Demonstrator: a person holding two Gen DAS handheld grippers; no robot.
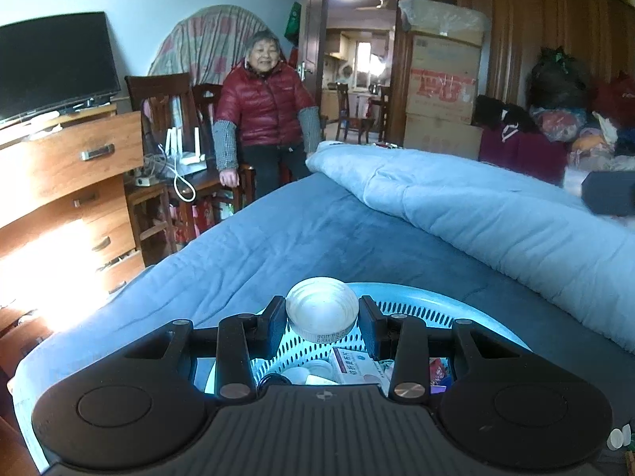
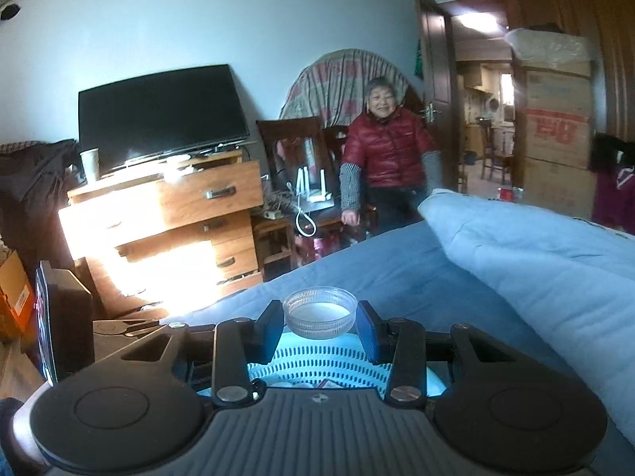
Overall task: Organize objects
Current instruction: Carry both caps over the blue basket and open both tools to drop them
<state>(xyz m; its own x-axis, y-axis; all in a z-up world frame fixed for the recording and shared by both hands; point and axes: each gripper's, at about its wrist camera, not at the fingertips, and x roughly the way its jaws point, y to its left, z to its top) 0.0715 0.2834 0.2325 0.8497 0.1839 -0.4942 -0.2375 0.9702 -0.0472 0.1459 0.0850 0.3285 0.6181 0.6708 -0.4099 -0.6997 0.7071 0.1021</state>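
A: In the left wrist view, is any writing showing?

B: The small medicine box (image 1: 355, 365) lying in the pale blue perforated basket (image 1: 412, 309) is carrying printed characters, too small to read. The stacked cardboard boxes (image 1: 444, 91) by the doorway are bearing large red characters I can't make out.

A: What is surrounding it?

B: The basket is sitting on the blue bedsheet (image 1: 278, 238), with a folded light-blue quilt (image 1: 476, 214) lying to the right. A woman in a red jacket (image 1: 266, 107) is sitting beyond the bed, beside a wooden dresser (image 1: 71, 182) carrying a television (image 1: 51, 63).

A: And the left gripper (image 1: 322, 317)?

B: It is hovering over the basket, fingers clamped on a clear ribbed lid (image 1: 322, 311) tilted toward the camera.

A: Now the right wrist view?

B: The same red lettering is showing on the boxes (image 2: 555, 127), unreadable. A paper cup (image 2: 90, 164) is standing on the dresser (image 2: 178, 206).

A: The right gripper (image 2: 320, 323)?

B: It is pointing level above the basket rim (image 2: 317, 361), fingers pressing either side of a clear lid (image 2: 320, 311) held open side up.
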